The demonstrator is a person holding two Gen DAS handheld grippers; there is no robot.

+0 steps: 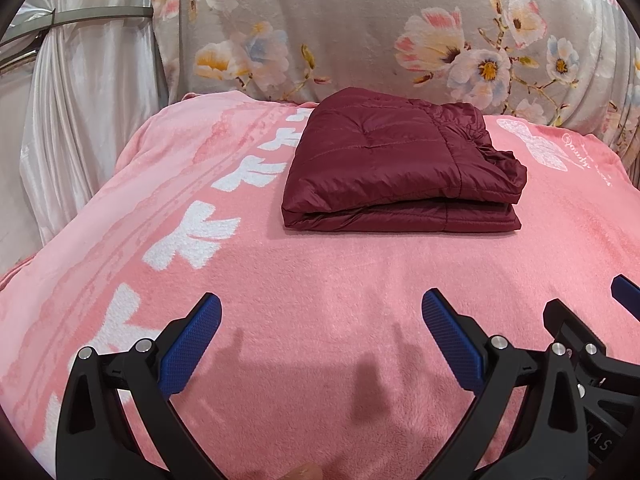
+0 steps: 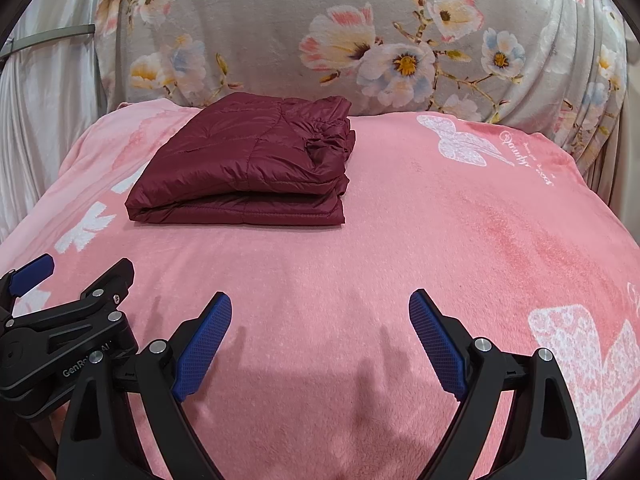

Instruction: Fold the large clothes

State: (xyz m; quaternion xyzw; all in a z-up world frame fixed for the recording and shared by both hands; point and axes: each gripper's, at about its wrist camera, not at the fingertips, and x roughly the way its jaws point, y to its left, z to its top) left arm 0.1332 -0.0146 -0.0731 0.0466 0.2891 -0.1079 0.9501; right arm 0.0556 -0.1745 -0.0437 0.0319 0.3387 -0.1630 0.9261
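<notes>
A dark red quilted jacket [image 1: 400, 164] lies folded into a compact rectangle on the pink blanket [image 1: 320, 272], toward its far side. It also shows in the right wrist view [image 2: 244, 168], far left of centre. My left gripper [image 1: 320, 304] is open and empty, held above the blanket well short of the jacket. My right gripper [image 2: 320, 304] is open and empty too, beside the left one. The right gripper's fingers [image 1: 624, 294] show at the right edge of the left wrist view, and the left gripper's body [image 2: 68, 320] at the left of the right wrist view.
A grey floral blanket [image 1: 360, 20] covers the backrest behind the pink blanket. A white satin curtain [image 1: 72, 100] with a tie-back hangs at the left. White butterfly prints [image 2: 460, 142] mark the pink blanket. The blanket's edges drop off left and right.
</notes>
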